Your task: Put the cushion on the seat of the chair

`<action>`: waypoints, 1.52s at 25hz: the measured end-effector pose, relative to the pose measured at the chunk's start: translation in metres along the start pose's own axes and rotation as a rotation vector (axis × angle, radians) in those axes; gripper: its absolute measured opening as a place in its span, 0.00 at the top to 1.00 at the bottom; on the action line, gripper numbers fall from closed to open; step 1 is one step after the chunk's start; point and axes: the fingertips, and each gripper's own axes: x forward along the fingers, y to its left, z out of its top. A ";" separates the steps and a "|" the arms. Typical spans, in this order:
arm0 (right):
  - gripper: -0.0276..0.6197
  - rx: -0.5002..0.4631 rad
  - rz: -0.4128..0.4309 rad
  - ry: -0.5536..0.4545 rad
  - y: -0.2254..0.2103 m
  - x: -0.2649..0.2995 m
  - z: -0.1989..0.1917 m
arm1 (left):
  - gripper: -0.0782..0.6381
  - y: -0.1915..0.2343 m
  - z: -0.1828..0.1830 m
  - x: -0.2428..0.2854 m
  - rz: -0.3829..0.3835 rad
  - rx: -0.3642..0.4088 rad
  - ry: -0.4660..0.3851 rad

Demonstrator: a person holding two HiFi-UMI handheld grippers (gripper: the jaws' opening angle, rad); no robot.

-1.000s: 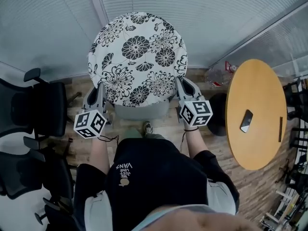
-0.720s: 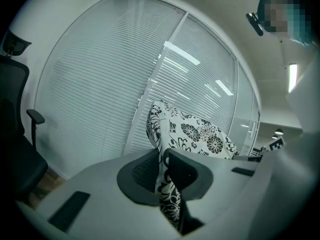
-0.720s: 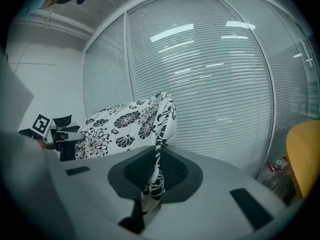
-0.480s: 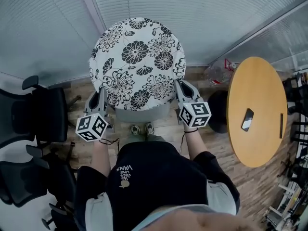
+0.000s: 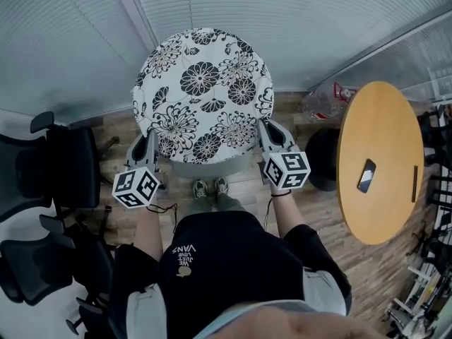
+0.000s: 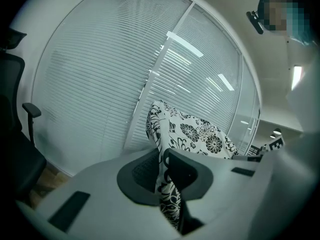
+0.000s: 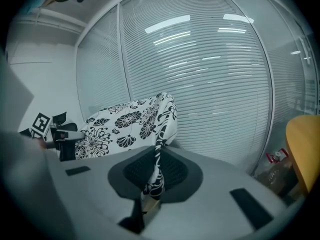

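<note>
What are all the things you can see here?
cushion: one, white with black flowers, held between both grippers
chair: one, grey, showing under the cushion's near edge
office chairs: two, black, left side
table: one, round, wood-coloured, right side
phone: one, dark, on the table
blinds: several panels, pale grey, behind the cushion
shoes: two, pale, next to the chair
left gripper: one, grey, shut on the cushion's left edge
right gripper: one, grey, shut on the cushion's right edge

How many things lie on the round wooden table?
2. A dark phone lies near the middle of the table, and a thin dark strip lies by its right edge in the head view. The whole top shows, so nothing seems hidden.
</note>
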 end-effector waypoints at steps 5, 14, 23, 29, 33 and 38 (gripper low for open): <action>0.91 -0.001 0.000 0.002 -0.002 0.003 0.003 | 0.84 0.001 0.004 0.002 0.006 0.009 0.008; 0.91 0.005 -0.014 0.039 -0.003 0.003 0.005 | 0.84 0.003 0.006 0.005 0.010 -0.002 0.041; 0.91 0.001 -0.025 0.063 -0.007 0.007 0.003 | 0.84 0.004 0.003 0.008 0.010 -0.010 0.067; 0.91 0.004 -0.024 0.079 -0.006 0.008 0.002 | 0.84 0.005 0.002 0.009 0.014 -0.015 0.080; 0.91 0.003 -0.022 0.091 -0.005 0.008 0.006 | 0.84 0.003 0.004 0.009 0.017 -0.021 0.093; 0.91 0.019 -0.025 0.120 -0.010 0.011 0.002 | 0.84 0.004 0.003 0.010 0.029 -0.023 0.128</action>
